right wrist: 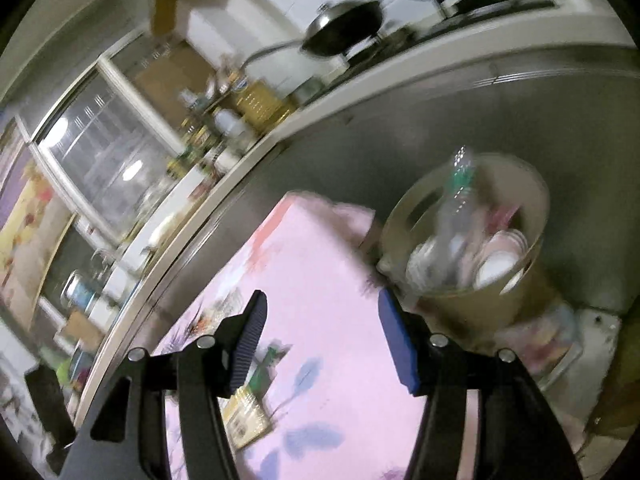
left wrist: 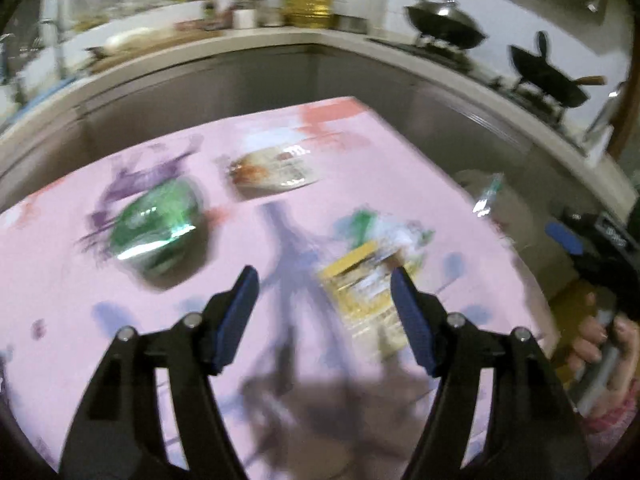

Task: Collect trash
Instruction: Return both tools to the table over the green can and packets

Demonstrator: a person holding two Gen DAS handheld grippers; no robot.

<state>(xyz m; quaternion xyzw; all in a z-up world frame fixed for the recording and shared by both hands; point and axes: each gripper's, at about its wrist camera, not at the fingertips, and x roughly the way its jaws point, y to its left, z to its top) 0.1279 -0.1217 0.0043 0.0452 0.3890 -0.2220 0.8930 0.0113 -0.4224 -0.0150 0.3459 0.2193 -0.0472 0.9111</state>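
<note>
Three pieces of trash lie on a pink table (left wrist: 48,264): a crumpled green foil bag (left wrist: 154,228) at the left, a clear printed wrapper (left wrist: 272,170) farther back, and a yellow and green packet (left wrist: 366,284) close in. My left gripper (left wrist: 324,308) is open and empty above the table, its right finger just over the yellow packet. My right gripper (right wrist: 322,340) is open and empty, above the table's right edge near a tan trash bin (right wrist: 468,240) holding a clear bottle and other waste. The yellow packet (right wrist: 244,416) shows in the right wrist view.
A steel-fronted counter (left wrist: 256,80) wraps around behind the table. Two black woks (left wrist: 444,20) stand on a stove at the right. Bottles and dishes crowd the countertop. The right gripper's body (left wrist: 600,248) and a hand show at the left wrist view's right edge.
</note>
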